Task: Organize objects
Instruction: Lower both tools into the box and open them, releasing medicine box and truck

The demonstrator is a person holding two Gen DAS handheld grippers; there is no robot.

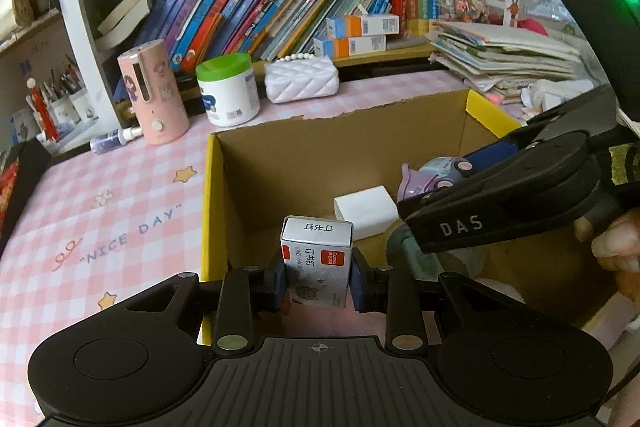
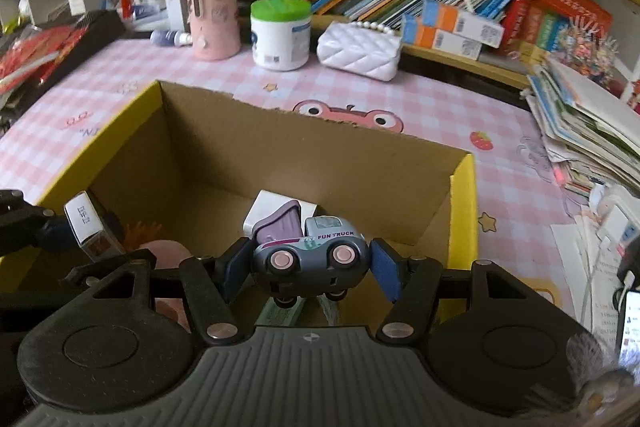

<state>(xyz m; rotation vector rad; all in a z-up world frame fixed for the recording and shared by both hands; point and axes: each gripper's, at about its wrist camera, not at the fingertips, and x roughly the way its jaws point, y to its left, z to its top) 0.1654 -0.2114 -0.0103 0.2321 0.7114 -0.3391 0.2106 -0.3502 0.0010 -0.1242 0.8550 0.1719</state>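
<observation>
Grippers both loaded over the cardboard box [image 2: 120, 131]

Left gripper [image 1: 318, 281] jaws pinch the staple box [image 1: 316, 263] above its near-left corner; right gripper [image 2: 312, 267] jaws clamp the toy truck [image 2: 310, 259] over its middle.

My matt black plastic left gripper [image 1: 318, 281] pinches a glossy printed card staple box [image 1: 318, 259]; my right gripper [image 2: 310, 269], blue rubbery pads [image 2: 386, 273] showing, clasps a shiny plastic toy truck [image 2: 310, 259]. Below sits a raw, matt corrugated cardboard box [image 2: 280, 143] with a torn rim, on a smooth pink checked tablecloth [image 1: 100, 219]. A quilted glossy white purse [image 1: 302, 79] gleams behind.
</observation>
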